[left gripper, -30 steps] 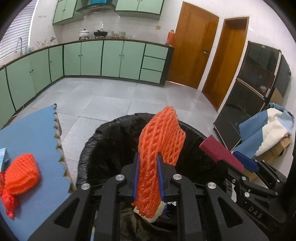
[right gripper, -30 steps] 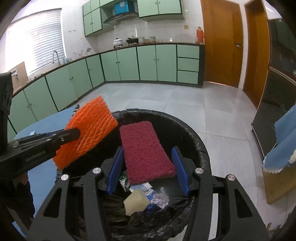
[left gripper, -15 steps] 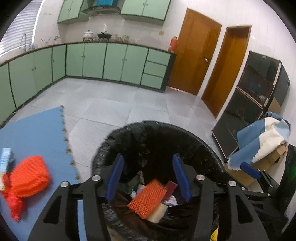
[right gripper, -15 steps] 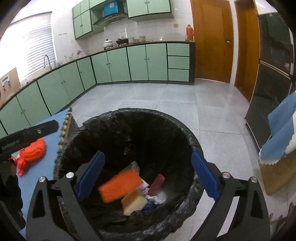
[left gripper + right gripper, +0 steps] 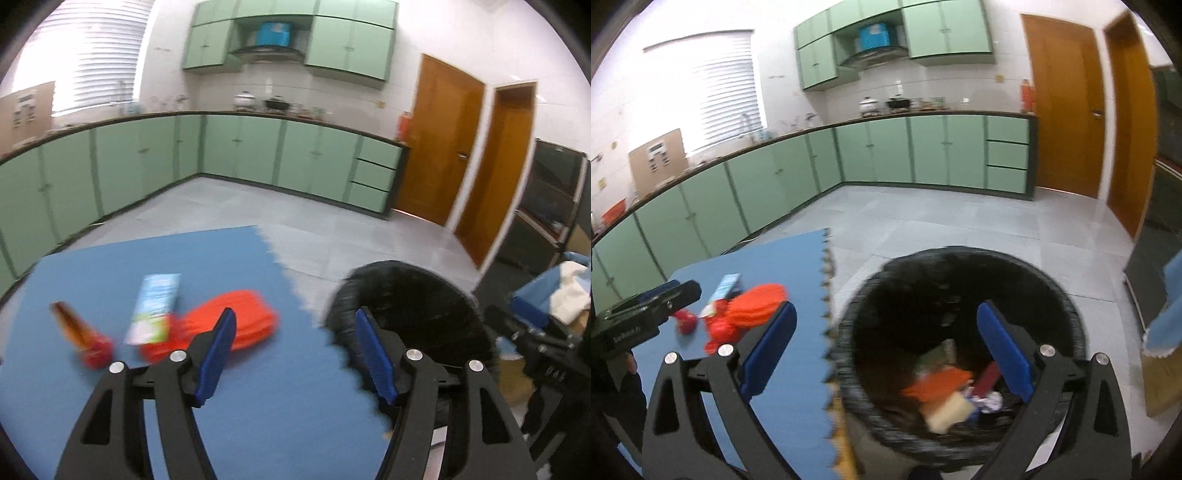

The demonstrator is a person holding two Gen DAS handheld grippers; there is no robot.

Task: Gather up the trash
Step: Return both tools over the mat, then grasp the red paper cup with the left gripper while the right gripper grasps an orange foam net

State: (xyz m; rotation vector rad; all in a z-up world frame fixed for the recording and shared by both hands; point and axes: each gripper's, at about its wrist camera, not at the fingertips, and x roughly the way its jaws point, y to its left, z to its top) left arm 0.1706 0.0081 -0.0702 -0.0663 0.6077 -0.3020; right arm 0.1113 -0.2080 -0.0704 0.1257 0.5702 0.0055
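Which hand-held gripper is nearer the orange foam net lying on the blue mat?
Left gripper, open just above the net; right gripper straddles the bin's rim.

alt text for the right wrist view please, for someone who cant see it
The open, empty right gripper hangs over a black-lined trash bin holding an orange foam net, a dark red sponge and other scraps. Left of the bin, a blue mat carries another orange net and a small carton, with the left gripper nearby.
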